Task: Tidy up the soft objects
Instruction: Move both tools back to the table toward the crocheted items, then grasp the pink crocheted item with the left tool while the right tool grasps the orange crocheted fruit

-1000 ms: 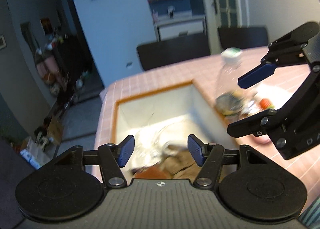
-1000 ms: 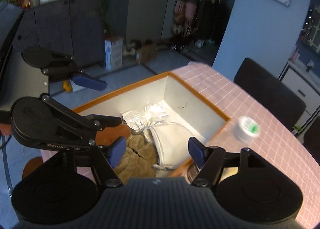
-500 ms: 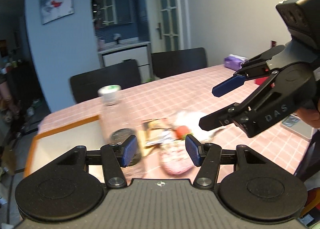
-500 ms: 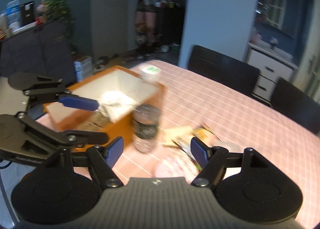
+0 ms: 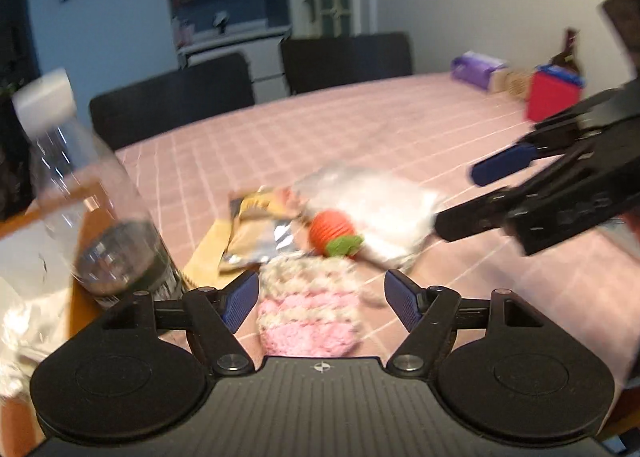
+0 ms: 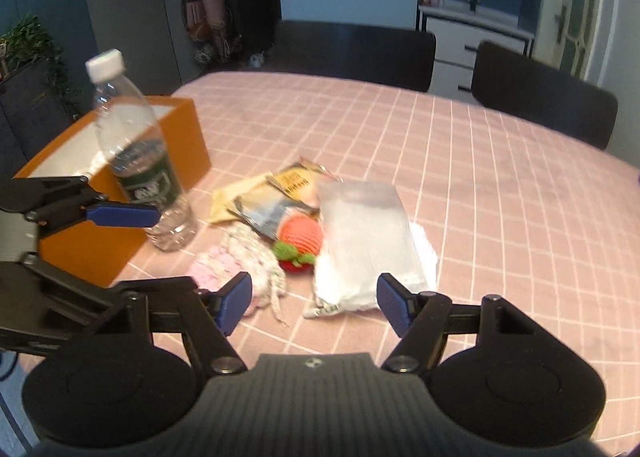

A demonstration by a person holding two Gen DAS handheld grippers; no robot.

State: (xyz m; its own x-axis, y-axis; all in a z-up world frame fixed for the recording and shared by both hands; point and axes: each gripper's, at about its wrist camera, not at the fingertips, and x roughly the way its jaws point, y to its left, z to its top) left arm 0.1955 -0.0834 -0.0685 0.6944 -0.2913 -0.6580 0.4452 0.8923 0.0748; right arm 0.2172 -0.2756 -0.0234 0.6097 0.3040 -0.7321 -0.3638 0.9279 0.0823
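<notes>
Clearly the left claw (image 5: 320,299), empty and opening over the pink knitted cloth (image 5: 308,309) on the near tabletop (image 5: 360,129), could knock over the bottle (image 5: 92,197) standing just left.

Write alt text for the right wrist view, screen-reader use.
The right hand-held gripper, jaws empty and closing slightly, hangs over a clear plastic bag of white fabric on a pink checked tablecloth. Beside the bag lie an orange crocheted ball, a pink-and-cream knitted piece and snack packets; left stand a clear water bottle and an orange box.
</notes>
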